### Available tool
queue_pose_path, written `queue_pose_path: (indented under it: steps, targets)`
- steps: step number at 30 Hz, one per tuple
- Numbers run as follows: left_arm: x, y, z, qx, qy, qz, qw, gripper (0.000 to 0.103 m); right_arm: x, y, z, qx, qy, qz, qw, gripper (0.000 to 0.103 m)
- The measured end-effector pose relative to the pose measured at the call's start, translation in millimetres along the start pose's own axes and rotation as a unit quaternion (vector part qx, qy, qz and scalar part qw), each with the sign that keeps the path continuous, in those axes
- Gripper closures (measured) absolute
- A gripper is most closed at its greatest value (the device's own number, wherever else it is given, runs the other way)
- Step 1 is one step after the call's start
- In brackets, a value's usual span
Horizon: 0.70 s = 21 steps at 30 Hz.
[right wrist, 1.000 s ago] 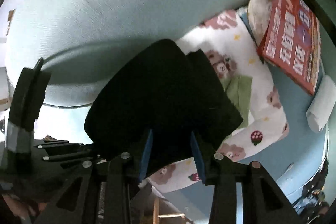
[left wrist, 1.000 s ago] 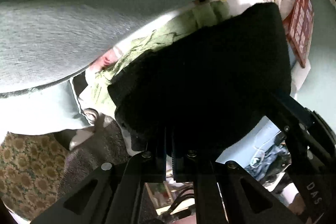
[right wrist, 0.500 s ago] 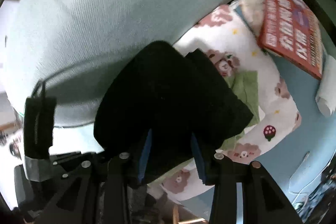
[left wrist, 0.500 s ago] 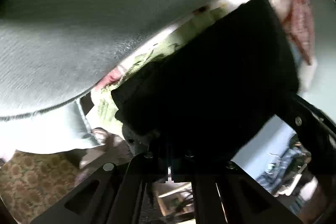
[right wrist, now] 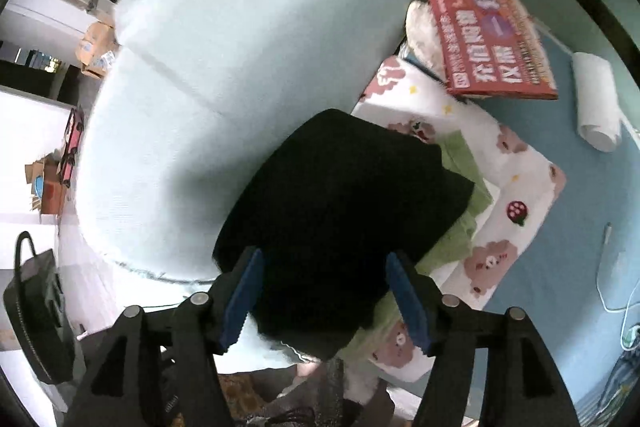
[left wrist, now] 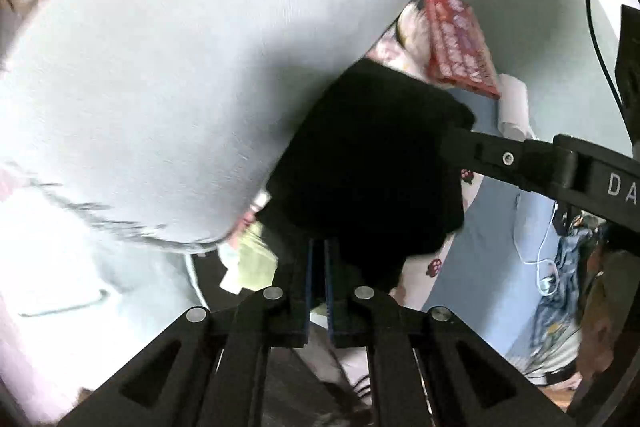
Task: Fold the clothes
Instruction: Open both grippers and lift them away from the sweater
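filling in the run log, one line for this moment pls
stage: black garment placed on stack | left gripper: shut, no cloth visibly held | right gripper: jaws just opened, garment released

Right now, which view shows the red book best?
The right wrist view: the red book shows its whole cover, sharp, with large white print, leaning on a white fluffy thing beside the patterned cloth. The left wrist view shows it smaller, blurred by motion, its print unreadable.

Clutter on and around the pale blue sofa [right wrist: 248, 39]

A red box [right wrist: 486, 27] leans near a white paper roll [right wrist: 596, 99]; a white cable [right wrist: 608, 291] trails nearby; cardboard boxes [right wrist: 96, 47] sit behind.
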<state>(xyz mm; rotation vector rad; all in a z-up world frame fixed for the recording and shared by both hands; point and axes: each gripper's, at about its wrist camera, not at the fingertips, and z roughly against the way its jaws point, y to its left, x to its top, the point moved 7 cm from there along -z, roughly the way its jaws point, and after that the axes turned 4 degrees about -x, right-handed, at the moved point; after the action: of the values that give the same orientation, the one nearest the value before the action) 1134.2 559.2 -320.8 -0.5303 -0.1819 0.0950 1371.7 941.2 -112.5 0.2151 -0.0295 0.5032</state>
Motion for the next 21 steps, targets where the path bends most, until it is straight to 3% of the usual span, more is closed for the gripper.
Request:
queue_pose_path:
  steps: [4, 9, 10, 11, 12, 14, 17, 21]
  targets:
    - [-17, 0, 39, -0.001, -0.026, -0.012, 0.9996, 0.097, -30, 2, 40, -0.013, -0.036, -0.014, 0.999, 0.026]
    - [-48, -9, 95, -0.025, -0.051, -0.006, 0.9984, 0.094, -95, 4, 102, -0.023, -0.077, -0.039, 0.996, 0.018]
    - [-53, -13, 102, -0.03, -0.054, -0.003, 0.9981, 0.086, -109, 4, 115, -0.026, -0.085, -0.044, 0.995, 0.017]
    - [-58, -17, 109, -0.032, -0.058, 0.001, 0.9978, 0.054, -120, 4, 129, -0.029, -0.098, -0.045, 0.994, 0.017]
    - [-64, -21, 115, -0.032, -0.059, 0.006, 0.9977, 0.012, -132, 4, 143, -0.031, -0.11, -0.047, 0.992, 0.015]
    - [-71, -30, 128, -0.033, -0.073, 0.007, 0.9967, 0.003, -145, 3, 164, -0.037, -0.137, -0.039, 0.989, 0.01]
    - [-77, -44, 149, -0.022, -0.104, 0.008, 0.9943, 0.003, -144, 3, 178, -0.047, -0.163, -0.012, 0.985, 0.0]
    - [-73, -55, 154, 0.006, -0.13, 0.036, 0.9909, 0.003, -126, -2, 171, -0.031, -0.161, 0.026, 0.986, 0.0]
